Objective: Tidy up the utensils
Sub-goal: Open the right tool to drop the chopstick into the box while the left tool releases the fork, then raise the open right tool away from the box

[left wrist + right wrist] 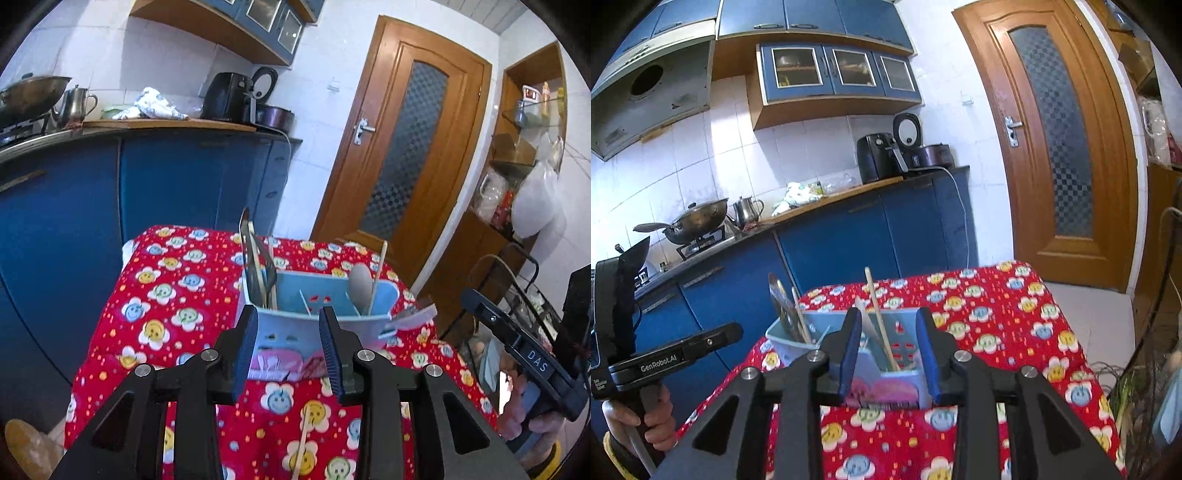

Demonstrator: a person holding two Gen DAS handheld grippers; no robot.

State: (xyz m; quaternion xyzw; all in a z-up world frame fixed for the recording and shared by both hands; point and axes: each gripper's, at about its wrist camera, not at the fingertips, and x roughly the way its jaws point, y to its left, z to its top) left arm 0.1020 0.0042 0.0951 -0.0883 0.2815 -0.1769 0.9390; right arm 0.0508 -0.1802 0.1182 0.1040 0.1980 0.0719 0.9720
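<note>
Pale blue plastic utensil caddy (pixel 317 295), boxy with slotted walls, stands on the surface under a red cloth printed with smiley flowers (pixel 166 295). Left compartment: dark metal blade and thin wooden sticks. Right compartment: grey rounded spoon (pixel 360 284) and pale wooden chopstick (pixel 378 273), leaning. One more wooden chopstick (pixel 303 439) lies flat on the cloth. Left tongs (pixel 288 332), ribbed blue pads, spread, nothing between. Right tongs (pixel 890 354) likewise spread and empty, short of the caddy.

Left gripper (pixel 288 347) and right gripper (pixel 890 354) both angled slightly down, jaws apart, nothing between the pads, each hand-held.
</note>
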